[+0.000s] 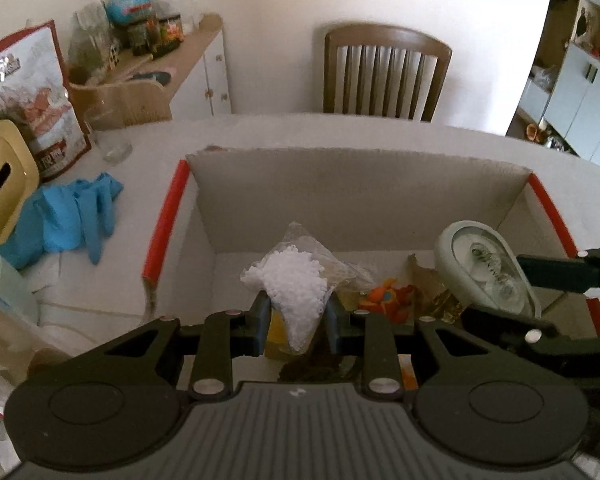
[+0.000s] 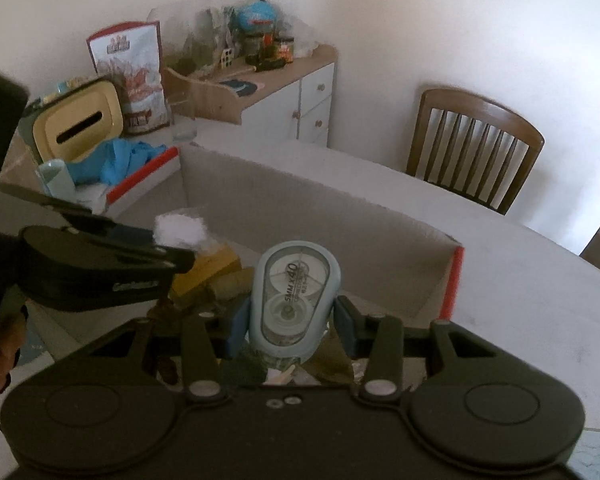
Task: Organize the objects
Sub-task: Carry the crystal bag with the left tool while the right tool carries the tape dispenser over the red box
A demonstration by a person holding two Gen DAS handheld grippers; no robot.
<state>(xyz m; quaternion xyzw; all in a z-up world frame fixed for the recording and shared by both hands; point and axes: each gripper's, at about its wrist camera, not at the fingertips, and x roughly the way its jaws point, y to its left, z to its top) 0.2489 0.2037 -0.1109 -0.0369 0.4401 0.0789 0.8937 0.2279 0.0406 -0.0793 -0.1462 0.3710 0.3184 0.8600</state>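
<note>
we see left gripper (image 1: 296, 322) fingers clamped on clear bag of white beads (image 1: 296, 280); right gripper (image 2: 290, 326) fingers pinching pale-blue correction tape dispenser (image 2: 294, 296) over cardboard box (image 1: 356, 188).

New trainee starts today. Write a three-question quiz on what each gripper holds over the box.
1. True or false: the left gripper is shut on a clear bag of white beads.
2. What does the right gripper hold? A) a glass B) a pale blue correction tape dispenser C) a blue glove
3. Fill in: both grippers are over the open cardboard ___ with red-edged flaps.

Key: 1 true; 2 B; 3 box.
</note>
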